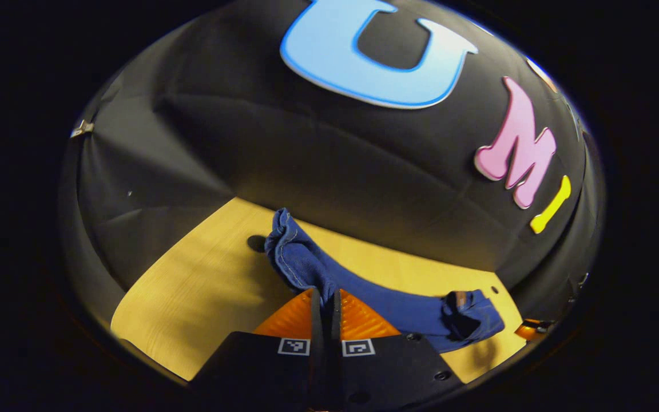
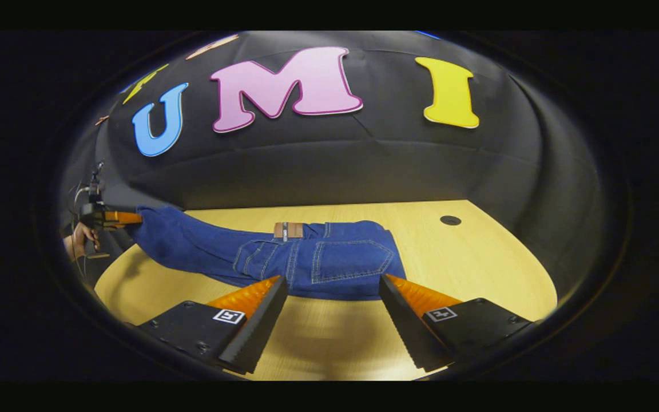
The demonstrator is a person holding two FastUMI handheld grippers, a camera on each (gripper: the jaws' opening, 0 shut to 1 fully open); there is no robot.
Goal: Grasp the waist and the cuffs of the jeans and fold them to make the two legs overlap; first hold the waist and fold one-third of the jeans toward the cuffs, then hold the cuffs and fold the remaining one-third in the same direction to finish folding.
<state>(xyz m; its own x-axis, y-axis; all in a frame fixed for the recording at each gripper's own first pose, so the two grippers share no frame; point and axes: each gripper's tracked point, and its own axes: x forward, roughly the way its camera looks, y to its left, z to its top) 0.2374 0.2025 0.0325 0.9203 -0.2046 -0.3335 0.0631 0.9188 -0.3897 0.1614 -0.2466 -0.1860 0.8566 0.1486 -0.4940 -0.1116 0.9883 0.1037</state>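
Jeans cuffs in left gripper

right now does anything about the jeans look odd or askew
Only the cuff end: the left gripper has pinched the jeans there and lifted them off the table, so the leg bunches. The waist end lies flat before the open right gripper.

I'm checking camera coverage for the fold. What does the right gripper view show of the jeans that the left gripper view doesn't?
Right gripper view: the blue denim jeans' back pockets and brown waist patch, with the right gripper open in front of the waist, and the left gripper at the cuff end. Left gripper view: the left gripper's jaws closed on the denim, a lifted cuff beyond. Both show the pale wooden table.
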